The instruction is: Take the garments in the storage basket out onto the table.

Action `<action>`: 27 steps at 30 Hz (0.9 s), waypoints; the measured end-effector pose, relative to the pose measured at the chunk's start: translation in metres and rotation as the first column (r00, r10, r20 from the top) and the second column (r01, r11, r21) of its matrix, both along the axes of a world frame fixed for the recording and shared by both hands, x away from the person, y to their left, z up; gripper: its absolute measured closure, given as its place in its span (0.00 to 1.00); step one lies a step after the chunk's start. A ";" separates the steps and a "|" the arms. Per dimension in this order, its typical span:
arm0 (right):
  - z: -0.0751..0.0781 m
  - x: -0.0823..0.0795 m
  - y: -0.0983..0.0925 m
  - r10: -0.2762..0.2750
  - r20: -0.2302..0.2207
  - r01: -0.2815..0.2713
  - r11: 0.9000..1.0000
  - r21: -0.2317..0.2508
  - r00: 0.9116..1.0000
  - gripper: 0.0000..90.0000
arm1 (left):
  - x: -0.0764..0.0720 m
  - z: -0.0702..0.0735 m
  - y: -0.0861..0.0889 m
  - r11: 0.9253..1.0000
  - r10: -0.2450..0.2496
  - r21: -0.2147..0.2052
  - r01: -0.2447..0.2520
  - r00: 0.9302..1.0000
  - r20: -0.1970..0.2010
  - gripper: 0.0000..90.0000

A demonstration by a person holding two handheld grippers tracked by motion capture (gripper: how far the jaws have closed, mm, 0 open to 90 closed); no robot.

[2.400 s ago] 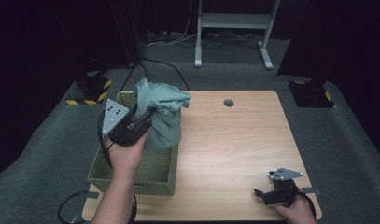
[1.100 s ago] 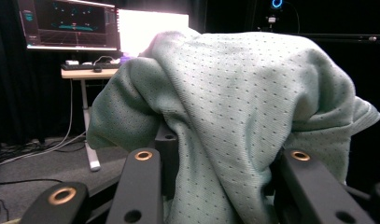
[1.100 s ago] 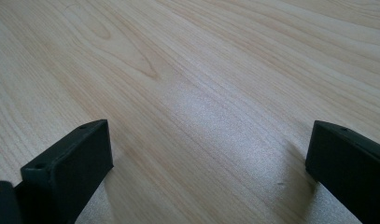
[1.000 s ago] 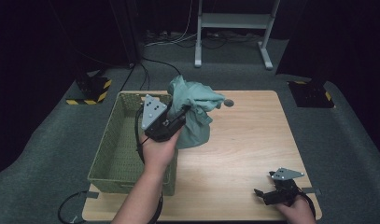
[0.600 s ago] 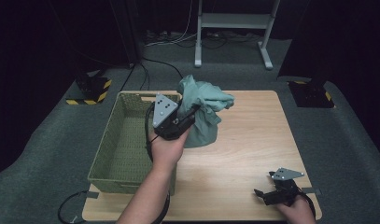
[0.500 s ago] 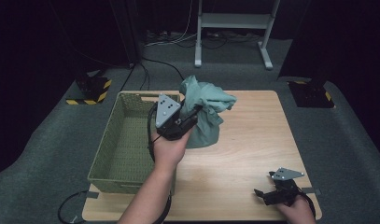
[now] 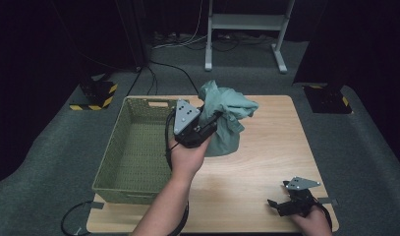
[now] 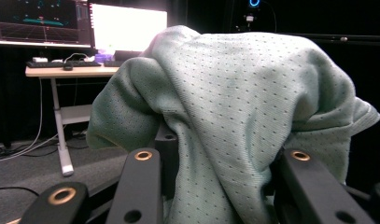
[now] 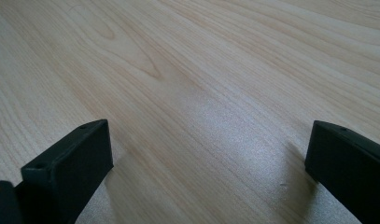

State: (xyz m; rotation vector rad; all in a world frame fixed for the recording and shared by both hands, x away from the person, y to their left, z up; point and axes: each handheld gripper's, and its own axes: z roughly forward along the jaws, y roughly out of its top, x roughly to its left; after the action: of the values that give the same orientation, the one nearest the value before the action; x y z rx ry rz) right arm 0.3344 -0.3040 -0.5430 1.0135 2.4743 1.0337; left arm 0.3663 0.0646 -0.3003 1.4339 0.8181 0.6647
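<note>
**Cloth up over table**

While my left hand-held gripper [image 7: 207,129] clamps the pale green cloth [image 7: 226,119] above the table [image 7: 266,162], just right of the green basket [image 7: 133,147], right hand-held gripper [image 7: 285,202] rests jaws-apart at the near edge.

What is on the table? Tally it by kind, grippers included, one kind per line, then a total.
Cloths: 1, the green cloth, clamped in the left gripper and hanging to the table
Baskets: 1, the green basket at the left edge
Grippers: 2, left and the right gripper, open near the front right corner
Total: 4
</note>
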 end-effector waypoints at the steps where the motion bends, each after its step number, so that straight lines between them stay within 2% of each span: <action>1: 0.000 0.000 0.000 0.000 0.000 0.000 1.000 0.000 1.000 0.01 | 0.000 0.000 -0.002 1.000 -0.004 -0.001 0.004 1.000 0.000 0.71; 16: 0.000 0.000 -0.001 -0.001 -0.002 0.001 1.000 0.007 1.000 0.01 | 0.002 -0.008 -0.019 1.000 -0.027 -0.016 0.027 1.000 -0.008 0.71; 27: 0.000 0.000 0.000 0.003 -0.001 -0.003 1.000 0.005 1.000 0.01 | 0.005 -0.018 -0.034 0.999 -0.049 0.011 0.049 0.999 -0.019 0.71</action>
State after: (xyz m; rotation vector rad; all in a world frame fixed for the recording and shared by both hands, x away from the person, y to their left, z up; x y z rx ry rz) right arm 0.3345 -0.3045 -0.5429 1.0127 2.4762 1.0414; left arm 0.3712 0.0309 -0.3183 1.4684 0.7929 0.6205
